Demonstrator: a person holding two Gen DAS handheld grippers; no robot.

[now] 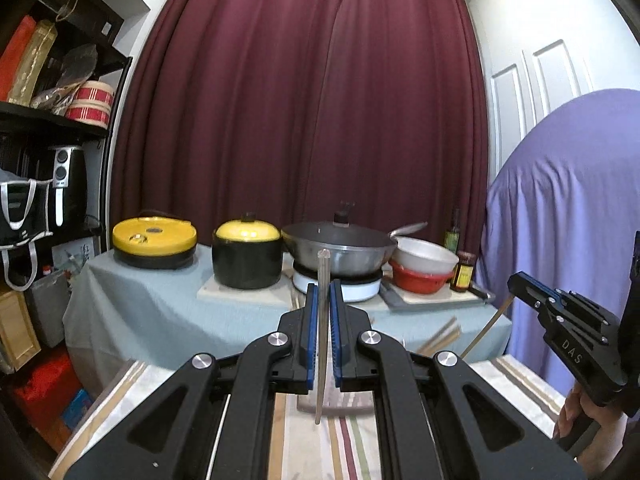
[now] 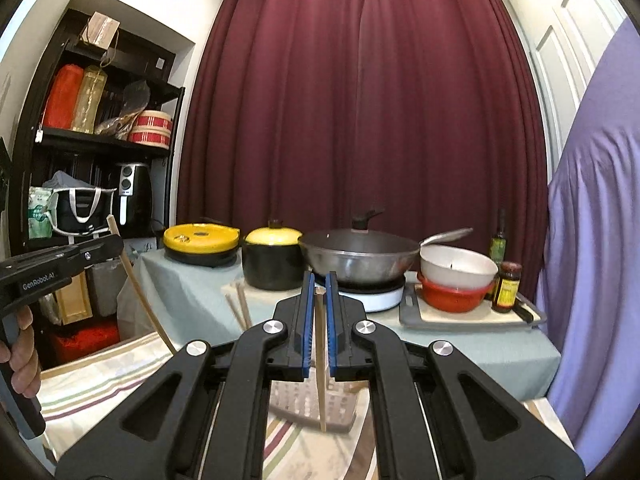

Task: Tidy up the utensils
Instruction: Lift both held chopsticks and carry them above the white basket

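Note:
My left gripper (image 1: 323,286) is shut on a pale wooden chopstick (image 1: 321,344), held upright above the striped cloth. My right gripper (image 2: 319,279) is shut on a second chopstick (image 2: 320,364), also upright, its lower end over a slotted utensil basket (image 2: 308,402). The same basket shows blurred below the left chopstick in the left wrist view (image 1: 336,402). In the left wrist view the right gripper (image 1: 516,284) appears at the right with its chopstick (image 1: 486,330). In the right wrist view the left gripper (image 2: 114,244) appears at the left with its chopstick (image 2: 140,288). More chopsticks (image 2: 240,308) lie on the far table.
The far table (image 1: 160,304) with a pale blue cloth holds a yellow-lidded cooker (image 1: 154,242), a black pot (image 1: 246,256), a wok (image 1: 340,250) on a burner, stacked bowls (image 1: 424,268), and sauce bottles (image 1: 462,272). Shelves (image 1: 48,120) stand left; a purple-covered object (image 1: 560,220) stands right.

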